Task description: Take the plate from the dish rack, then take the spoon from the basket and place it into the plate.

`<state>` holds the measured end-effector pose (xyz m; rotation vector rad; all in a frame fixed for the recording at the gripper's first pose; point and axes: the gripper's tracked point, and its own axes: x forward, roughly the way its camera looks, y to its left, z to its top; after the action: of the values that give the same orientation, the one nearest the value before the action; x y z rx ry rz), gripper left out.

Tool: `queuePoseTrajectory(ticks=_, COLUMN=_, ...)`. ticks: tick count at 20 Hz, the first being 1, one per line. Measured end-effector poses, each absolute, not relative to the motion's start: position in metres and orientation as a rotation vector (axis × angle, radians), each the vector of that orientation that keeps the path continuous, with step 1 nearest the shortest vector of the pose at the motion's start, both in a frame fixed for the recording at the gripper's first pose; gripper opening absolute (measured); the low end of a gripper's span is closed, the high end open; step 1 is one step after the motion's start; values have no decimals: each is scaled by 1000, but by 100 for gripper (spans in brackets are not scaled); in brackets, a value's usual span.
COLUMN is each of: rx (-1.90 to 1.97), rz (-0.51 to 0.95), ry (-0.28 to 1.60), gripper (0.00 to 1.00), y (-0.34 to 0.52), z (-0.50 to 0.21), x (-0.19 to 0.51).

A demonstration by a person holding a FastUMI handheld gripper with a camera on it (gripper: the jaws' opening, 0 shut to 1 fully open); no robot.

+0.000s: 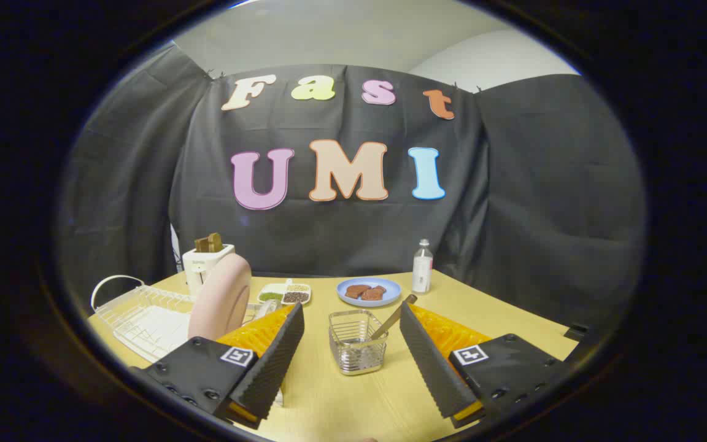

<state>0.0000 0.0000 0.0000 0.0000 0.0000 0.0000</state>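
Note:
A pink plate (221, 296) stands upright on its edge in the white wire dish rack (139, 314), just beyond my left finger. A small metal wire basket (358, 341) sits on the table ahead of my fingers, between them, and holds a spoon (393, 319) that leans out to the right with its wooden handle up. My gripper (350, 324) is open and holds nothing; its fingers stand wide apart above the table, short of the basket.
On the wooden table (353, 399) behind the rack stands a white toaster (204, 265) with toast in it. Farther back are a divided dish of grains (285, 294), a blue plate with brown food (369, 291) and a small clear bottle (422, 267).

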Motion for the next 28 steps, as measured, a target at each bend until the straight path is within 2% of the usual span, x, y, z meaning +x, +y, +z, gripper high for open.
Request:
queuePoseTrajectory(ticks=20, rx=2, rz=-12, ry=-1, gripper=100, y=-1, z=2, x=-4)
queuePoseTrajectory(ticks=28, rx=-57, rz=-100, ry=30, gripper=100, y=0, z=24, x=-4)
